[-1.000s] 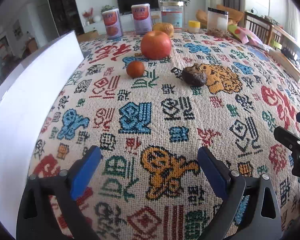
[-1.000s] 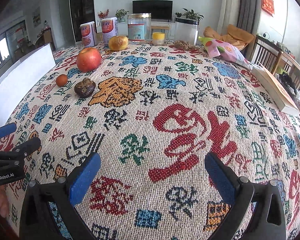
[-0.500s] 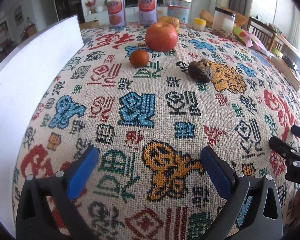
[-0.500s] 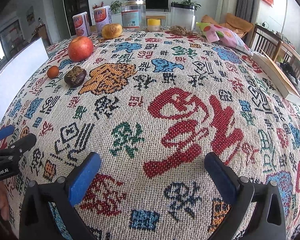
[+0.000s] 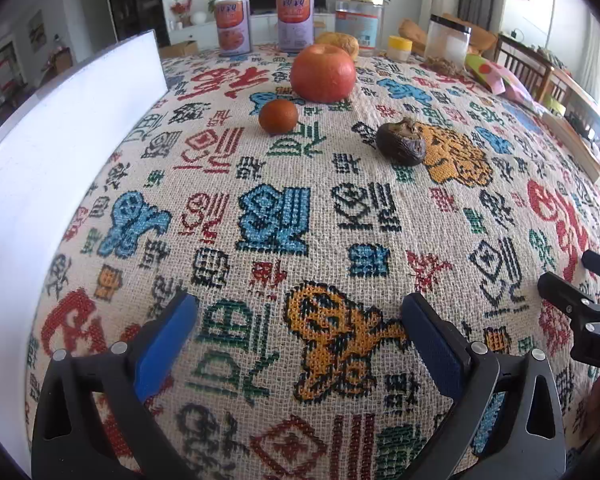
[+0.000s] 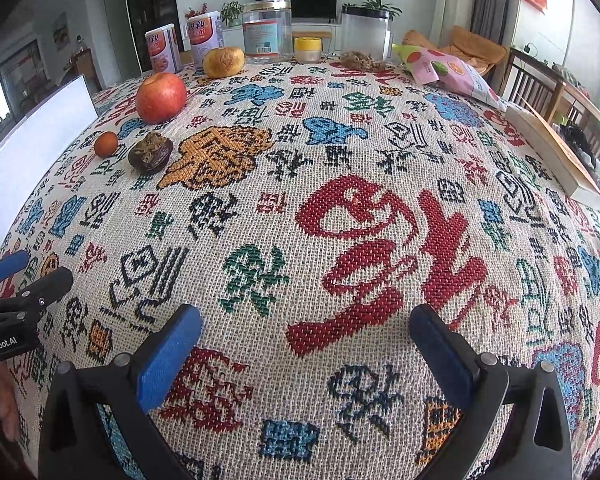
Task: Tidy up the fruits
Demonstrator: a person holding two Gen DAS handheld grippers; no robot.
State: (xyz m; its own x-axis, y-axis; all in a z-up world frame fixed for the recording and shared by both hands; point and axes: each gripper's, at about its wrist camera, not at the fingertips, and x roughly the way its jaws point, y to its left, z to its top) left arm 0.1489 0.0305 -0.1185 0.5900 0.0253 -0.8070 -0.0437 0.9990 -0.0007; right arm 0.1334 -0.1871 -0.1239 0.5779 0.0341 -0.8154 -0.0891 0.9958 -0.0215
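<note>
A big red apple (image 5: 323,73) (image 6: 161,97) stands on the patterned tablecloth (image 5: 300,216). In front of it lie a small orange fruit (image 5: 278,116) (image 6: 105,144) and a dark wrinkled fruit (image 5: 401,143) (image 6: 150,153). A yellow-orange fruit (image 5: 338,43) (image 6: 223,62) rests farther back by the jars. My left gripper (image 5: 298,330) hovers open over the near cloth, well short of the fruits, nothing between its blue pads. My right gripper (image 6: 305,340) is open too, over the cloth to the right. Each gripper shows at the edge of the other's view.
A white tray (image 5: 52,152) (image 6: 36,120) runs along the table's left side. Two tins (image 5: 233,26), a clear jar (image 5: 357,20), a small yellow-lidded pot (image 5: 399,48), a black-lidded container (image 5: 447,42) and a snack bag (image 6: 448,72) line the far edge. A book (image 6: 556,160) lies at right.
Both views have tipped slightly, so the fruits sit a little nearer in frame. Both grippers stay open and hold nothing.
</note>
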